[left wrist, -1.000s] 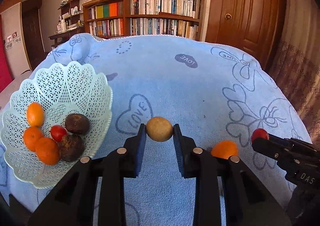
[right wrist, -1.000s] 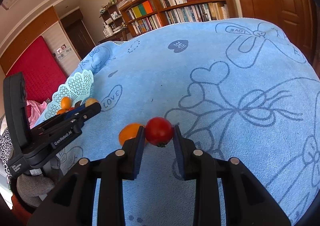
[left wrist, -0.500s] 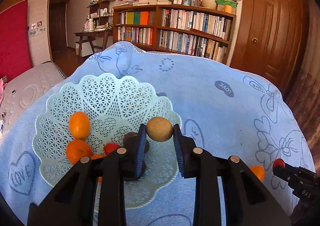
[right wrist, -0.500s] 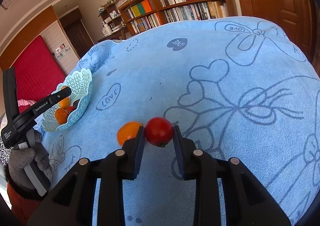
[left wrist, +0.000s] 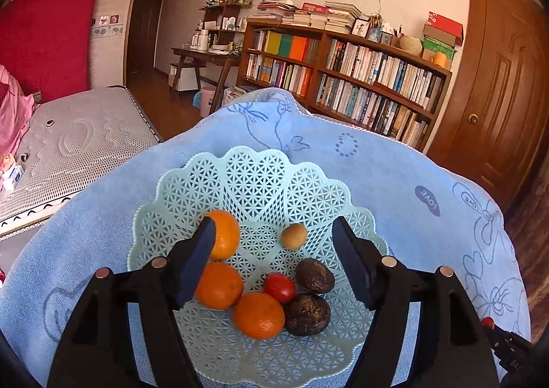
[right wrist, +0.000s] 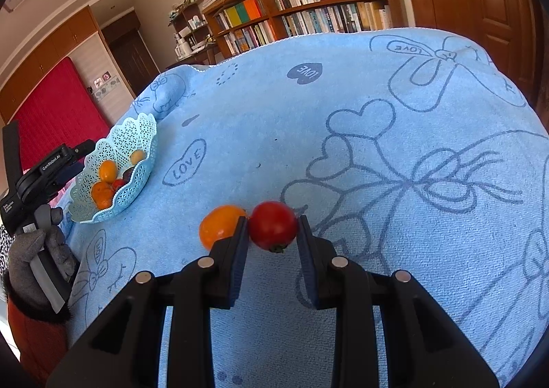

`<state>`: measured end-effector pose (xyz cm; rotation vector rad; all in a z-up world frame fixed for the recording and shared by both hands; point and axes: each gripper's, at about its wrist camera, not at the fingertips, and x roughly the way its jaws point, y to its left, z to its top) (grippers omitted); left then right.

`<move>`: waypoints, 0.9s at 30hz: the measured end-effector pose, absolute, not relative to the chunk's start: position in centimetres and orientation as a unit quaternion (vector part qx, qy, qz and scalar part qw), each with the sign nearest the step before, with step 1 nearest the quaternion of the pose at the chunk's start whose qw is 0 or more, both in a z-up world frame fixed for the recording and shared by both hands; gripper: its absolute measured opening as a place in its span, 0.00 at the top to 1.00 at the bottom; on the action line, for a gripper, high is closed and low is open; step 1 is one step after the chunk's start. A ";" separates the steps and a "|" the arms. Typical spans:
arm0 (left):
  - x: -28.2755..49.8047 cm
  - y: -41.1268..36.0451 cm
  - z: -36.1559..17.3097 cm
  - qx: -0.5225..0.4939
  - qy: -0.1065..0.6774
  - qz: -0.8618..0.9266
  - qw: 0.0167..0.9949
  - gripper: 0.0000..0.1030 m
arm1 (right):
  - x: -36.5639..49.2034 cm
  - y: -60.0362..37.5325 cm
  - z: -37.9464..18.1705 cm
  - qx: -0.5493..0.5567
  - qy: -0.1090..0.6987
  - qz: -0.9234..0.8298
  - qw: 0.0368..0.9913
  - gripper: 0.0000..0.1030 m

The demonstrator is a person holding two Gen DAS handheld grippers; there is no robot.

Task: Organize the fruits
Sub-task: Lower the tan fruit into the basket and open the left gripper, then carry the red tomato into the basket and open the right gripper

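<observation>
Bookshelf (left wrist: 346,79); wooden door (left wrist: 504,79); mattress (left wrist: 72,144)

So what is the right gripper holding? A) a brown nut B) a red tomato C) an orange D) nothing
B: the right gripper is closed on the red tomato, with an orange fruit lying on the cloth just beside it.

My left gripper's finger (left wrist: 202,250) hides part of an orange (left wrist: 224,233) (the book spines (left wrist: 370,86) are too small to read).
</observation>
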<state>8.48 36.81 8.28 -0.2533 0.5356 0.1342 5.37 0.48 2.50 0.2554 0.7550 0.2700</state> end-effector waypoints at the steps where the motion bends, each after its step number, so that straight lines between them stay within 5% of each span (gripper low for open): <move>1: 8.3 36.9 8.2 -0.127 0.261 0.071 0.954 0.30 | 5.3 0.5 2.5 0.124 0.366 0.131 0.913 0.72; 27: 6.0 38.7 8.3 -0.133 0.219 0.135 0.957 0.10 | 8.9 15.9 8.3 0.036 0.345 0.245 0.905 0.72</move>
